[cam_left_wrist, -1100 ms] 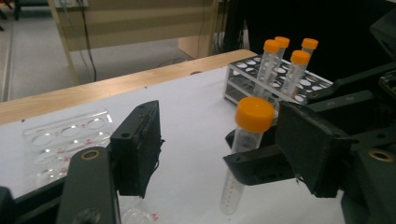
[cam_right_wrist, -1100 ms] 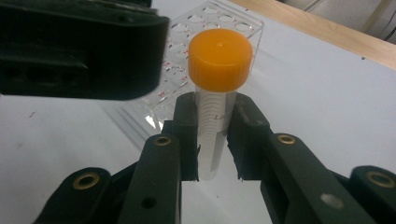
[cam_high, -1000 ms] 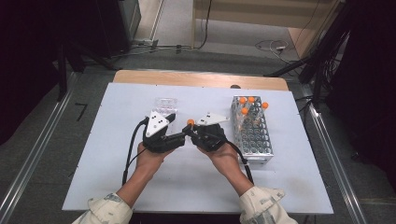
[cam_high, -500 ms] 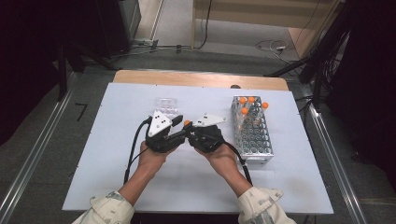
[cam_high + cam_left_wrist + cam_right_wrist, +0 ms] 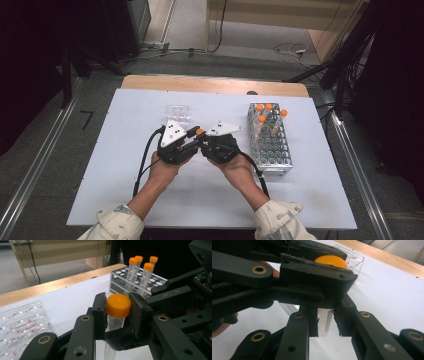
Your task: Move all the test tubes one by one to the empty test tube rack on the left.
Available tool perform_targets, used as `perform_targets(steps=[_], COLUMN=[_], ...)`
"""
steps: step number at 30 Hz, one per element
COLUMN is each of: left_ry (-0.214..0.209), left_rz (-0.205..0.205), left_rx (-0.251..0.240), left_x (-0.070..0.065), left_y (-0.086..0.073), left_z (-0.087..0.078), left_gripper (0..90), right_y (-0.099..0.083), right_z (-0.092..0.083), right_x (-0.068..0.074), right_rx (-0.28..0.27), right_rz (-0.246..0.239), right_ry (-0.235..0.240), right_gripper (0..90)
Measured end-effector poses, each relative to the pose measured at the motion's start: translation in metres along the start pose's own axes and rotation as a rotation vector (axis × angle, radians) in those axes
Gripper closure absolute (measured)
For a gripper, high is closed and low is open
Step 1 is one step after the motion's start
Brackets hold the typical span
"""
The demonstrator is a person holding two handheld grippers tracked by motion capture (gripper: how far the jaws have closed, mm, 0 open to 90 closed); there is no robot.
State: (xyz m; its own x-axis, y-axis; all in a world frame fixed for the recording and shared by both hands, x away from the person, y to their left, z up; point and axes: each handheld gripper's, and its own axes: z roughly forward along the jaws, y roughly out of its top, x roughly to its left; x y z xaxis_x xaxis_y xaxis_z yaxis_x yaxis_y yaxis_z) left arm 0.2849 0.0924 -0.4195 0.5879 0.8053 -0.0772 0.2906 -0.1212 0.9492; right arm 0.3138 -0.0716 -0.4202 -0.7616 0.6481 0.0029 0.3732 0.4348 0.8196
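Table (image 5: 320, 200): white top with a wooden strip along the far edge, its near edge cut off by the frame of the high view. Rack (image 5: 270, 142): metal grid at the right of the table, four orange-capped tubes (image 5: 144, 275) upright in its far rows, the other wells open; whether those tubes hold anything cannot be made out. Plate (image 5: 179, 113): clear plastic well plate at centre far, faint from above; the left gripper view shows its round wells and red markings, cut off at the left edge. Left gripper (image 5: 192, 134): jaws have just been closing and now press on the orange cap (image 5: 118, 305) of the tube (image 5: 114, 323), one pad on each side. Right gripper (image 5: 204, 141): jaws narrow, clamped on the tube's clear graduated body below the cap, as the right gripper view shows. The tube sits between the two grippers above the table's middle, left of the rack; from above only its cap is visible, the body hidden by the jaws. Its lower end is cut off in both gripper views.
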Motion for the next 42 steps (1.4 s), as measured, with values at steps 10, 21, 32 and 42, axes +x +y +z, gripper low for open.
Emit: perform_targets(steps=[10,21,32,42], left_ry=[-0.002,0.020,0.042,0.056], left_rz=[-0.003,-0.024,-0.050,-0.087], left_rx=[0.000,-0.016,-0.037,-0.057], left_x=[0.002,0.009,0.017,0.026], left_y=[0.000,0.006,0.013,0.021], left_z=[0.000,0.000,-0.003,-0.006], left_gripper=[69.5,69.6,69.6,69.6], right_y=[0.000,-0.003,-0.013,-0.021], right_z=[0.000,0.000,-0.001,-0.013], right_x=[-0.001,-0.005,-0.018,-0.023], right_rx=[-0.004,-0.019,-0.014,-0.021], right_rz=[-0.006,-0.009,0.046,0.063], right_ry=[0.001,-0.007,-0.064,-0.087], right_gripper=[70.7,39.9,25.1,25.1])
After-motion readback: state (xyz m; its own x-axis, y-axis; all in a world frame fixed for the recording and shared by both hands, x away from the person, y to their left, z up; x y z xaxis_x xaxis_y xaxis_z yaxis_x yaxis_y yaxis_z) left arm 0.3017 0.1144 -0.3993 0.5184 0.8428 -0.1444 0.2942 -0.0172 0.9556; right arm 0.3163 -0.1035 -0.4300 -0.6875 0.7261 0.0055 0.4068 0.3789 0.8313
